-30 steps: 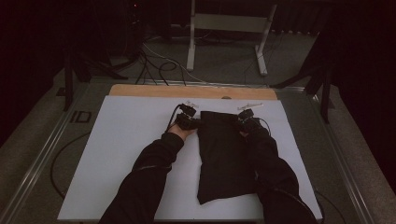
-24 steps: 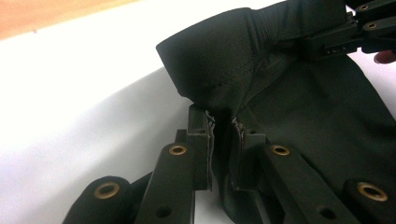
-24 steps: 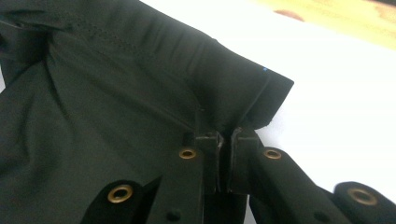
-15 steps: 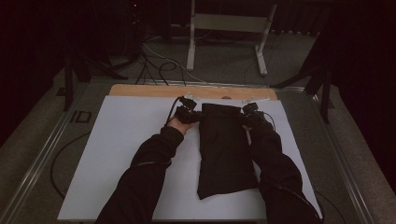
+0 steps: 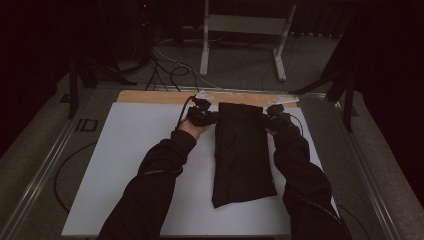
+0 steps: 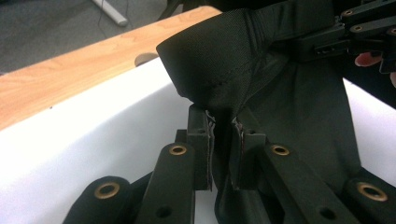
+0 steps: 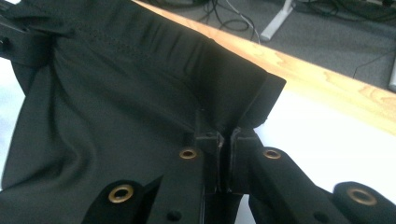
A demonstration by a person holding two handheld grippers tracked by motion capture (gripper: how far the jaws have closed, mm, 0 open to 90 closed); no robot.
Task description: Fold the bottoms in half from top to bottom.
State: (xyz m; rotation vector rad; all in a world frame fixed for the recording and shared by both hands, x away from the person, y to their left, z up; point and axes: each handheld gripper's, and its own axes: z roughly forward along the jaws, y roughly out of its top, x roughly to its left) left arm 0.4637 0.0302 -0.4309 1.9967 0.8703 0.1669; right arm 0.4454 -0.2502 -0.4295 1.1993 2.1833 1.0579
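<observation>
Garment: a black folded garment lies lengthwise on the white sheet, right of the desk's middle, its far end near the wooden strip along the far edge, its near end short of the near edge.
Far end of garment: pulled taut between the two tools, both far corners gathered into them; in the left gripper view the corner rises off the sheet in a bunched fold, and in the right gripper view the hem runs stretched across with fine pleats.
Left tool: at the garment's far left corner; its jaws are clamped on the cloth, which is pinched between the pads with only the fabric's thickness between them.
Right tool: at the garment's far right corner; jaws pressed together on the hem's corner, the cloth spilling out above the pads.
Other tool seen from the left: the right tool shows at the upper right of the left gripper view, gripping the opposite corner.
Arms: dark sleeves come in from the near edge, one either side of the garment; the right sleeve lies just beside the garment's right edge.
Desk: grey frame with a rail along the left edge; the sheet covers most of the top.
Beyond the desk: a light metal stand and loose cables on the floor.
</observation>
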